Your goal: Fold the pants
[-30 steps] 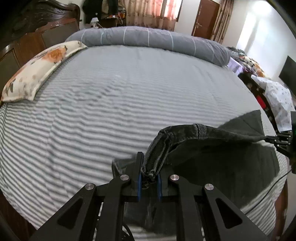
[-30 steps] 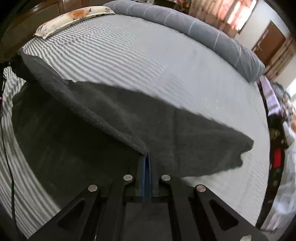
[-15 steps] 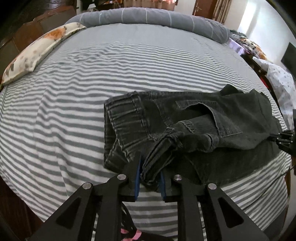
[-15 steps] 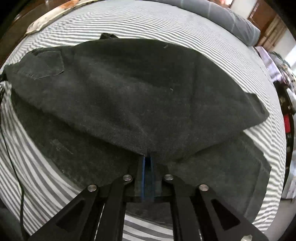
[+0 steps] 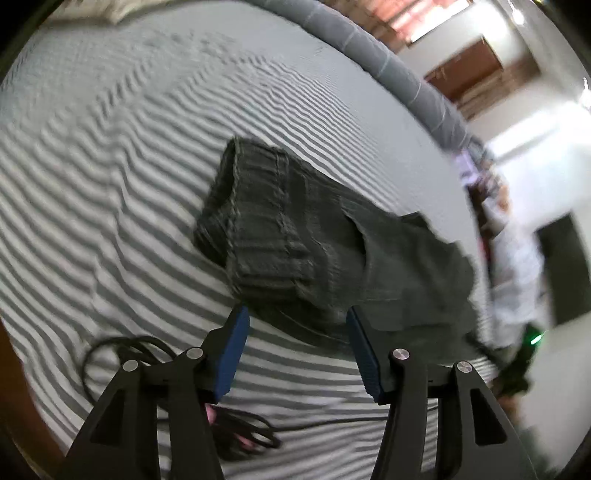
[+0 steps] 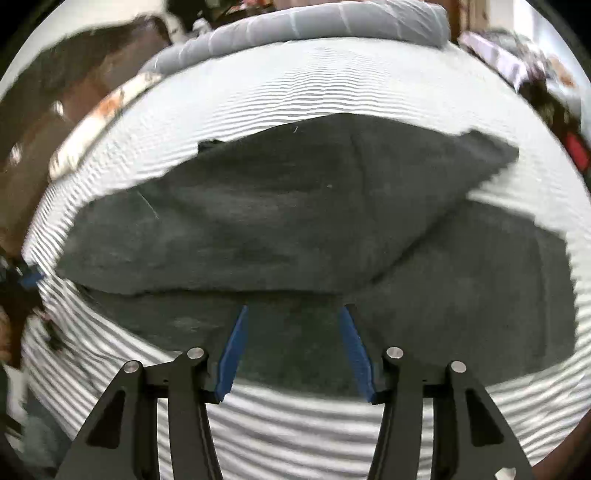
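Dark grey denim pants (image 5: 325,243) lie folded over on the striped bed, their ribbed waistband (image 5: 258,206) toward the left in the left wrist view. My left gripper (image 5: 297,314) hovers at the near edge of the waistband, its jaws opening, the blue pads apart and pressing on nothing. In the right wrist view the pants (image 6: 280,218) show as a folded leg layer over a lower layer. My right gripper (image 6: 291,312) stands over the near edge of the lower layer, its jaws opening too, with no cloth pinched between them.
The bed sheet (image 5: 122,155) is grey-and-white striped. A rolled grey blanket (image 6: 332,22) lies along the far side, and a floral pillow (image 6: 103,110) by the wooden headboard. A black cable (image 5: 122,347) loops on the near edge of the bed.
Both grippers carried the lifted pants edge forward and down onto the lower layer, then let go; their pads have spread apart. Both views have rolled.
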